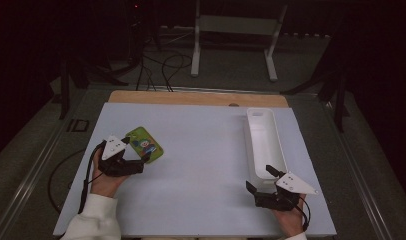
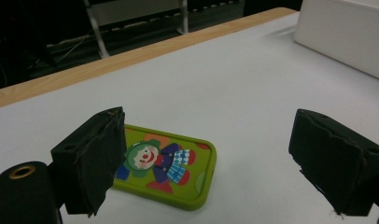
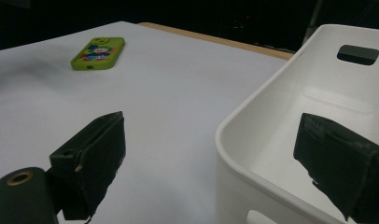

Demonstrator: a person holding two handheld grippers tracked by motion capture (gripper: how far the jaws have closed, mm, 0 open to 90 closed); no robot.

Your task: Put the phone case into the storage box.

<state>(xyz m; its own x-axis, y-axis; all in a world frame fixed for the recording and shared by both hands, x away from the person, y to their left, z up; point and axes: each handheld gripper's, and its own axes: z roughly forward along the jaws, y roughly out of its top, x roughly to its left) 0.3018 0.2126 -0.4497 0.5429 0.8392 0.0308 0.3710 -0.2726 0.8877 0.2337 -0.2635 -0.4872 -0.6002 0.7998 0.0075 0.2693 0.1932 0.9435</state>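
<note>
White tabletop [image 1: 201, 165], dark room. Green clown card [image 1: 144, 144] lies flat at left, just ahead of the left gripper [image 1: 134, 154], jaws wide, nothing held (approach step). Right gripper [image 1: 261, 180] gapes astride the white bin [image 1: 263, 142] wall. Next: straddle card, close.

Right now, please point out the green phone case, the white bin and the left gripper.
green phone case [image 2: 171, 170], left gripper view, on its clown picture.
white bin [image 1: 261, 142], high view, on its inside floor.
left gripper [image 1: 137, 155], high view, between its fingers.
</note>
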